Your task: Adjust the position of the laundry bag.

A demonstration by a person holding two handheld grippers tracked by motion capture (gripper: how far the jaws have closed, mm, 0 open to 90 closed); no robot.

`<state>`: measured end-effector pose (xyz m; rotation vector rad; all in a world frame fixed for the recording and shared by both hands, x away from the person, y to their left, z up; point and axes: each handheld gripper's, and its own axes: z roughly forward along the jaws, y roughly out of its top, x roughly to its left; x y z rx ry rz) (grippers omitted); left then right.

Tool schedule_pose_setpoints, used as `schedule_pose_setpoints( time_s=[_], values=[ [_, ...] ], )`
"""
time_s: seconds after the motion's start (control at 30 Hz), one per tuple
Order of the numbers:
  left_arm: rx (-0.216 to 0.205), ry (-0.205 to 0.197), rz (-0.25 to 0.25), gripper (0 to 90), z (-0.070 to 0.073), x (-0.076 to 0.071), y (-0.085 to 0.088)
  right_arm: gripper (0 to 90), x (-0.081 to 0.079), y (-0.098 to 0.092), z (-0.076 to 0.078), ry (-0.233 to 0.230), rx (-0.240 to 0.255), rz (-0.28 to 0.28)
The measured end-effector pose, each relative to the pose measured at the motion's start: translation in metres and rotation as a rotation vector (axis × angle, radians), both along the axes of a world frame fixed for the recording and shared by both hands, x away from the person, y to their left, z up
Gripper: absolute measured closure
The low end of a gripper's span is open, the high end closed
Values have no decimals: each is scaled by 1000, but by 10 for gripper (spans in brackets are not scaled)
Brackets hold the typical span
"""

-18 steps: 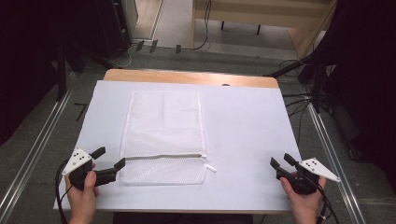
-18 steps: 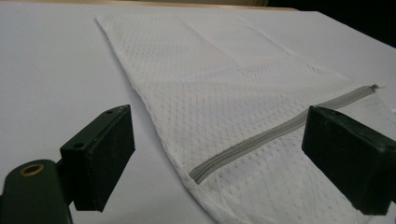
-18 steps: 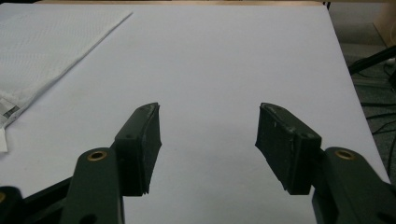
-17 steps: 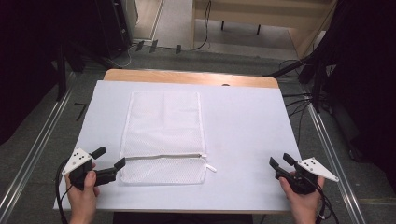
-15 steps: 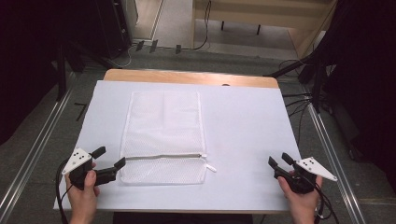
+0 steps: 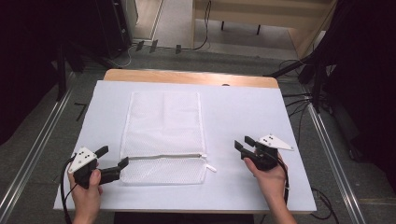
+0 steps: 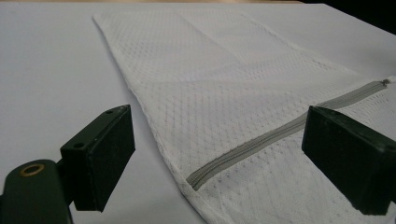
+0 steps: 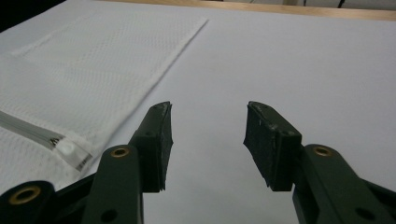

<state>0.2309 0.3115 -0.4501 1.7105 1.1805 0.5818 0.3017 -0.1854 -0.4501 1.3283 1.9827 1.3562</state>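
While flat on white sheet (image 6: 243, 116) covering desk (image 6: 187, 77), mesh bag (image 6: 163, 135) lying left of centre, long axis front to back, zip (image 6: 163, 157) running across near its front end. Zip pull (image 6: 211, 168) sticking out at bag's front right corner, resting on sheet. Zip closed along the visible length.

Left hand-held gripper (image 6: 112, 163) at desk's front left corner, held by left hand (image 6: 86, 186), grey plate on top, pointing right toward bag's front left corner. Released, jaws wide apart, nothing pinched. Seen from left gripper view: bag's left edge and zip end (image 7: 196, 179) lying between the two pads (image 7: 105, 154), mesh bag (image 7: 233, 93) stretching away; one pad over bare sheet, other pad over mesh past the zip. Contact between pads and mesh not clear.

Right hand-held gripper (image 6: 243, 144) toward desk's front right, held by right hand (image 6: 271, 177), well apart from bag, pointing left and slightly away. Released, jaws part open, nothing between them. Seen from right gripper view: bare sheet (image 8: 280, 70) between pads (image 8: 159, 140), bag (image 8: 93, 70) and zip pull (image 8: 70, 151) off to the left.

Wooden desk edge showing at far side beyond sheet.
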Motion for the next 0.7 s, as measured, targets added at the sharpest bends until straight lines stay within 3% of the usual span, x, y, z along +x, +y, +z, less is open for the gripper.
schedule_pose_setpoints(
  time_s=[0.23, 0.37, 0.5, 0.63, 0.7],
  values=[
    [10, -13, -4, 94, 1, 0, -3, 558, 14, 27, -2, 38, 4, 25],
    [27, -9, -11, 94, 0, 0, -3, 570, 25, 43, -6, 112, 4, 39],
    [36, -3, -12, 95, -1, -2, -2, 625, 32, 52, -11, 195, 43, 82],
    [20, 0, -10, 95, -2, -5, -1, 635, 35, 56, -15, 216, 38, 89],
    [17, 5, -10, 95, -3, -7, -2, 641, 40, 58, -17, 237, 64, 88]
  ],
)
